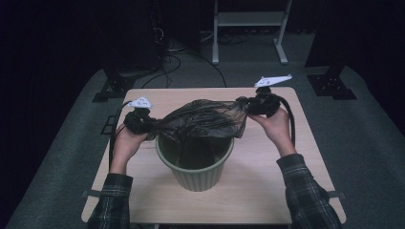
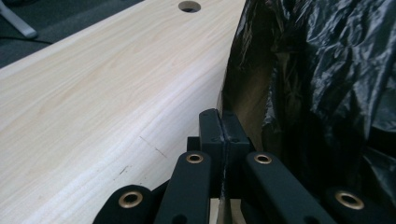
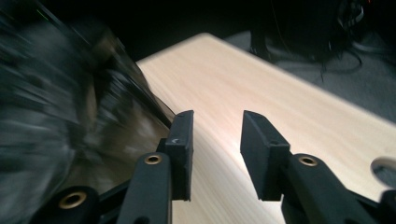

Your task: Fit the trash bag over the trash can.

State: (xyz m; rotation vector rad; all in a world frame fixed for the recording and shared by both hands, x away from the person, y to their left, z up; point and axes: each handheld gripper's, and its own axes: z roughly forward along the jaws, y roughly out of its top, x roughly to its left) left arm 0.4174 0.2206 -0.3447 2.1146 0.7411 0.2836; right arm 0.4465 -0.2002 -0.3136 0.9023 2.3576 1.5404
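A green ribbed bin [image 1: 195, 164] stands on the wooden bench [image 1: 248, 191], a little toward six o'clock from the bench's middle. A black plastic bag [image 1: 203, 119] is spread over its mouth, stretched from nine o'clock to about two o'clock; part of the bag droops down inside the bin, and the inner wall at the six o'clock side is bare. What else the bin holds cannot be made out in the dark interior.

The left gripper [image 1: 143, 121] sits at the bin's nine o'clock, just above the rim. In the left gripper view its jaws are pressed together on the bag's edge [image 2: 224, 112], a thin fold of plastic pinched between the pads, with the rest of the bag [image 2: 327, 93] billowing away at three o'clock.

The right gripper [image 1: 249, 106] is at the bin's two o'clock, near the bench's far edge. In the right gripper view its jaws stand partly apart with bare bench [image 3: 280, 107] showing between them; the bag [image 3: 70, 116], blurred, lies just beside the jaw at nine o'clock, not between the pads.
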